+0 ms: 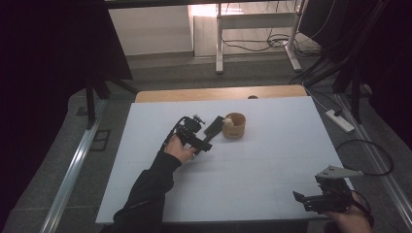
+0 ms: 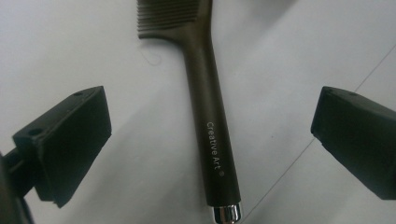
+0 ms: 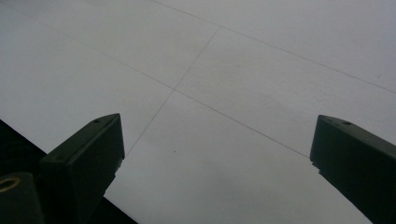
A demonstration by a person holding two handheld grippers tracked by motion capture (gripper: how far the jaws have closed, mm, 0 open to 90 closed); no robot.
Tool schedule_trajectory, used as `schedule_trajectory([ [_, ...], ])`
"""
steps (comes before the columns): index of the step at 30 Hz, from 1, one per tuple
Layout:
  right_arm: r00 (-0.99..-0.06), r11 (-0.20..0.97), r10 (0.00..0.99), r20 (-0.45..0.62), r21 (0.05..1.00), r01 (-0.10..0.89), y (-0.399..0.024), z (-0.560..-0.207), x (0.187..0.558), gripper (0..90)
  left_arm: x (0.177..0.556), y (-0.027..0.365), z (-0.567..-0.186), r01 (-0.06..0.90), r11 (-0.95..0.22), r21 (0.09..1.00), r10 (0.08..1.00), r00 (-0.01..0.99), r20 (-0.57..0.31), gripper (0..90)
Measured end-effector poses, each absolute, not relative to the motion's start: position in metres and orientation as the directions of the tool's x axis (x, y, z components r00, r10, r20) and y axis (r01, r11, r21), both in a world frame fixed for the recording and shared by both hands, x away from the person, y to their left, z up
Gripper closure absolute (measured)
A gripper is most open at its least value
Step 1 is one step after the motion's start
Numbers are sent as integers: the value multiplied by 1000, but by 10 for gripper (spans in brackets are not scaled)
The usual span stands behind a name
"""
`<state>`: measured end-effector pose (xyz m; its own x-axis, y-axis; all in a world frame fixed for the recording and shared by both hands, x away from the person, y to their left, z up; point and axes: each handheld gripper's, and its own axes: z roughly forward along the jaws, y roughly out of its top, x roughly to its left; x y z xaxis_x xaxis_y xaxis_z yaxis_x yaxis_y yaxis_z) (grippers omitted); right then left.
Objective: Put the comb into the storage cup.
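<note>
Here the left gripper (image 1: 206,137) is over the middle of the white table (image 1: 272,160), and its jaws stand wide apart. Between them, in the left gripper view, lies a dark brush (image 2: 205,93) flat on the table, and neither jaw touches it. The handle points toward the gripper and ends in a small silver cap (image 2: 227,213); the bristles are at the far end. In the high view the brush lies just left of a small round wooden cup (image 1: 234,125), with its bristle end very near the cup. Something pale sits in the cup, but I cannot tell what it is. The right gripper (image 1: 311,200) is at the near right corner of the table, well apart from the brush. Its jaws are also spread wide, with bare table between them.
</note>
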<state>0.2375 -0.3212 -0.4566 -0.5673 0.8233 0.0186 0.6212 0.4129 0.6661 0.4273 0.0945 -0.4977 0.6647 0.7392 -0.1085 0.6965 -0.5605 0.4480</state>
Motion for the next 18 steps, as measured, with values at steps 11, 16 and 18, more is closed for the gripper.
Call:
schedule_trajectory([
  [11,-569,415,822,18,667,619,-321,-457,237,36,429,83,-514,699,-603,384,732,676,-82,0],
  [16,-571,417,821,17,666,618,-321,-457,237,36,430,81,-520,705,-611,360,734,675,-77,0],
  [18,-571,417,821,16,666,619,-321,-457,237,36,430,80,-522,706,-613,355,736,674,-67,0],
])
